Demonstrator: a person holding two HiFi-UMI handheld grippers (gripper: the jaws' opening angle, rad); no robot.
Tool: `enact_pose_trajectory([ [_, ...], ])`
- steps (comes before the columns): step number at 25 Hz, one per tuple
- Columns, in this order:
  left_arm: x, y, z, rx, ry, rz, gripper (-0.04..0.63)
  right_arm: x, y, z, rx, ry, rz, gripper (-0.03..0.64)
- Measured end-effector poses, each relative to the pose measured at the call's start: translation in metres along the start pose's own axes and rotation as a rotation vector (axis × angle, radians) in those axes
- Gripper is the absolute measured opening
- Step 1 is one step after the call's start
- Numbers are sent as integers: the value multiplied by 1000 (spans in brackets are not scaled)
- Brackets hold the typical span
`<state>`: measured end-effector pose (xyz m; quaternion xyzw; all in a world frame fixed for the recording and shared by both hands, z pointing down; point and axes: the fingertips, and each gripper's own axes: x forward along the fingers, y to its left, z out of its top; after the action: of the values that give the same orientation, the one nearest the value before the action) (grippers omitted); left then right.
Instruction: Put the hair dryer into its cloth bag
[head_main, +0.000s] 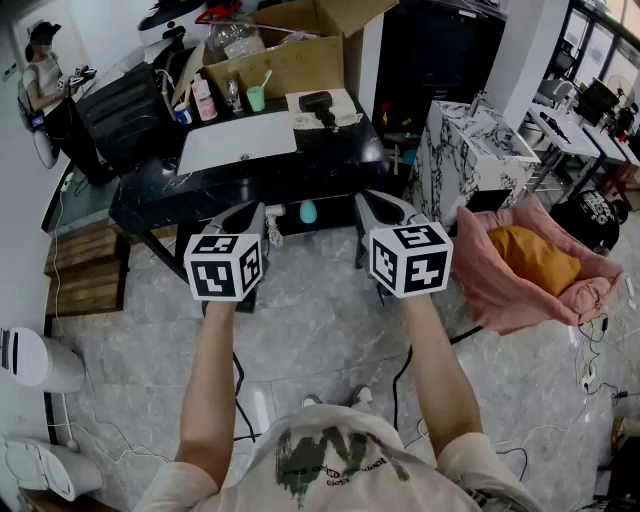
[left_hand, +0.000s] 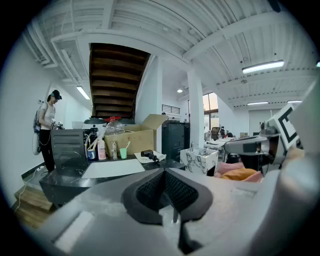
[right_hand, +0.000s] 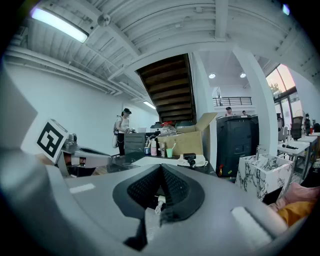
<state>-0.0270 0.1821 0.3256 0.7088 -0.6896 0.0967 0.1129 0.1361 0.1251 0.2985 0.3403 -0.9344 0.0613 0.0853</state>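
A black hair dryer (head_main: 318, 104) lies on a pale cloth bag (head_main: 342, 103) at the far right of the black table (head_main: 250, 185). The left gripper view shows the hair dryer (left_hand: 148, 154) on the bag (left_hand: 141, 159), and the right gripper view shows the hair dryer (right_hand: 190, 159) on the bag (right_hand: 201, 161). My left gripper (head_main: 246, 216) and right gripper (head_main: 384, 210) are held side by side above the floor, short of the table's near edge. Both are shut with nothing between their jaws, as seen at the left gripper (left_hand: 164, 173) and the right gripper (right_hand: 161, 171).
On the table stand a cardboard box (head_main: 290, 50), a green cup (head_main: 256, 98), bottles, a white sheet (head_main: 237, 141) and a black case (head_main: 125, 115). A marble-patterned box (head_main: 470, 150) and a pink bin with an orange cushion (head_main: 535, 262) stand at the right. A person (head_main: 45, 80) stands far left. Cables run across the floor.
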Motion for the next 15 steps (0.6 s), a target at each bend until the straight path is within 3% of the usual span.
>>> enact_pose_trajectory([
  [7,-7,17,-1,4,-19,3,2,6,13,-3,0,2,-22,0],
  [15,-6,35,-2,6,-21,-26,22,15,26,-5,2,23,-46,51],
])
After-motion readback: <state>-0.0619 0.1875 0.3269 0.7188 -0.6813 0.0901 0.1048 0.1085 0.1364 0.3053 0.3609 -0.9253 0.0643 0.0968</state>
